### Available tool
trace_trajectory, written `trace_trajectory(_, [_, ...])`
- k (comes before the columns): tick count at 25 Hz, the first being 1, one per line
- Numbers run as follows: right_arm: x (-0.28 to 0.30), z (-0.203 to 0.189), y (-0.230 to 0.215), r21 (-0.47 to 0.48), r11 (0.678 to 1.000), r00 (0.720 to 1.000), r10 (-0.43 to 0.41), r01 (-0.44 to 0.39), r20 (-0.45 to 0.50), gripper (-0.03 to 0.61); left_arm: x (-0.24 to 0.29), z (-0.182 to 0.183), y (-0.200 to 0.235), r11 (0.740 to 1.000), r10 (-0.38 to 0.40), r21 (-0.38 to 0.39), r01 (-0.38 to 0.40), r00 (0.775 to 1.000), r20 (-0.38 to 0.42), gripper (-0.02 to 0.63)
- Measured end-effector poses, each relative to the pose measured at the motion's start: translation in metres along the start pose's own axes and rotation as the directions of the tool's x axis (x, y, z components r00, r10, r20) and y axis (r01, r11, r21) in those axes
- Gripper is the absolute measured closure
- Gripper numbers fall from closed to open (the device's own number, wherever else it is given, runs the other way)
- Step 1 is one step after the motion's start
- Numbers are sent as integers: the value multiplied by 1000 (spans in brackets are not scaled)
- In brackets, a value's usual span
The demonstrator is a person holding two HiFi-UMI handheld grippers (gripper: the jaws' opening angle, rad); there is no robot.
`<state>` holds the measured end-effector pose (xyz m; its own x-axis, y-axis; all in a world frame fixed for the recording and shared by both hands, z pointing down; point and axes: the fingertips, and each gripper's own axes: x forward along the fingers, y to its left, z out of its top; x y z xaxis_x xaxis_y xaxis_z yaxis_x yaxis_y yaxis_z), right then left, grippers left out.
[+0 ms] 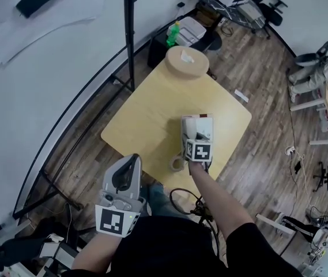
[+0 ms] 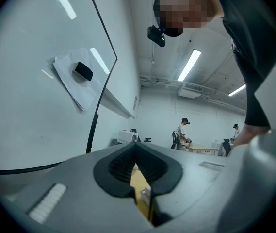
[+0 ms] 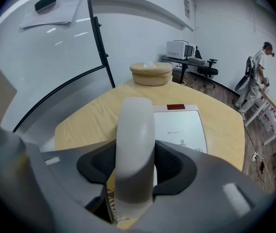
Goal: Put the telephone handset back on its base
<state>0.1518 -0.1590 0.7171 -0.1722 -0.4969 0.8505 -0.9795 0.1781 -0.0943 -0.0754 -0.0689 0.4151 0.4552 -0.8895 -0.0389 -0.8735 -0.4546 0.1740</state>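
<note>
Pinching the white telephone handset [image 3: 135, 125] across its middle, the right gripper [image 3: 136, 165] points steeply down at the wooden table [image 1: 146, 114]. Its jaws stand wide apart, with the dark pads pressed on either side of the handset's body. In the right gripper view the handset runs straight away from the camera and covers the 9 o'clock edge of the white telephone base [image 3: 184, 125]. Whether the two touch cannot be told. A bit of coiled cord [image 3: 112, 208] shows under the handset's near end. From the head view, the base sits toward 4 o'clock of the table's middle, beneath the right gripper. A roll of tape [image 1: 177, 164] lies at the 6 o'clock edge, just beside that gripper, and a round wooden box [image 1: 187, 61] sits at the 12 o'clock edge. The left gripper [image 1: 129, 161] hangs off the table at about 7 o'clock, well apart from the phone. It points level, its jaws drawn together to a thin slit with nothing between them.
</note>
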Motion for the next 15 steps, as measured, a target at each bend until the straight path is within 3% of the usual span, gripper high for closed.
trace_trajectory(5, [8,-1,-1,1,1000,999,-24,24,-45,348,-3,-8,-1,1000,-5,0,5,999,-47,614])
trace_trajectory(11, [14,-2,-2,0,999,997,-45,46,-66,348,-2,-2,8,1000,18,-10,-18,1000,1,614])
trace_trajectory(15, [17,-2,-1,-22,998,994,-62,61,-87,344,-4,-7,9,1000,13,-18,-14,1000,-18,614])
